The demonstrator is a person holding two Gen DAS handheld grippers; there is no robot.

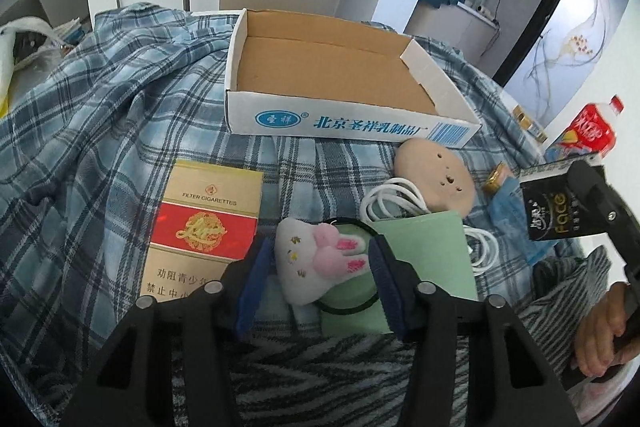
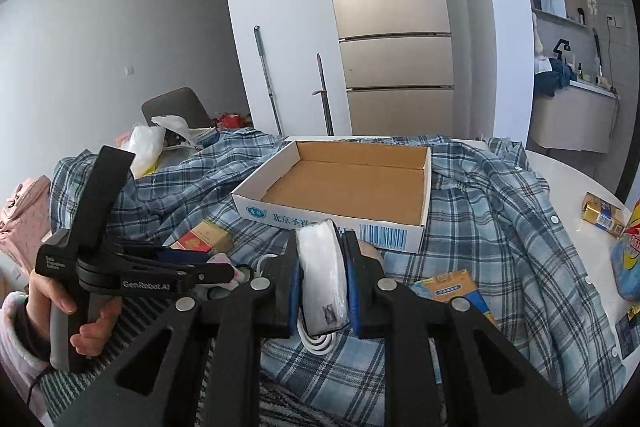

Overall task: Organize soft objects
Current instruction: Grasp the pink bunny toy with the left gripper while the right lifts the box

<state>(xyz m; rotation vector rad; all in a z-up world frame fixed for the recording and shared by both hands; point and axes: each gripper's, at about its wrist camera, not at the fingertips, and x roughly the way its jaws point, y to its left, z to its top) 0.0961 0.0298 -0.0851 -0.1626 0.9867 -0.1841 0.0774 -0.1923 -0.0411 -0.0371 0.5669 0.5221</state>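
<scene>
While its blue-padded jaws stand apart, the left gripper [image 1: 316, 267] brackets a white plush toy [image 1: 316, 259] with pink rabbit ears, though neither pad touches it. The toy lies on a plaid shirt [image 1: 100, 131], its long axis running from upper left to lower right, ears pointing right over a black hair tie [image 1: 360, 307] and a pale green card [image 1: 432, 255]. Just left sits a cigarette pack [image 1: 204, 223] reading "FILTER CIGARETTES" above Chinese warnings. Beyond lie a coiled white cable [image 1: 394, 197] and a tan pad [image 1: 436, 175], then an open cardboard box [image 1: 344, 67] whose white front wall carries blue Chinese lettering and a barcode.

At the right edge of the left wrist view, the right gripper [image 2: 323, 279] is clamped on a tissue pack [image 2: 323, 271], whose black face reads "Face" there; the right wrist view shows only the pack's white edge standing upright between the pads, its long axis pointing ahead toward the box. That view alone shows "GenRobot.AI" on the left tool's side, a yellow carton [image 2: 452, 289] and a gold pack [image 2: 602, 213]. A red-labelled bottle [image 1: 596, 131] stands at far right in the left wrist view.
</scene>
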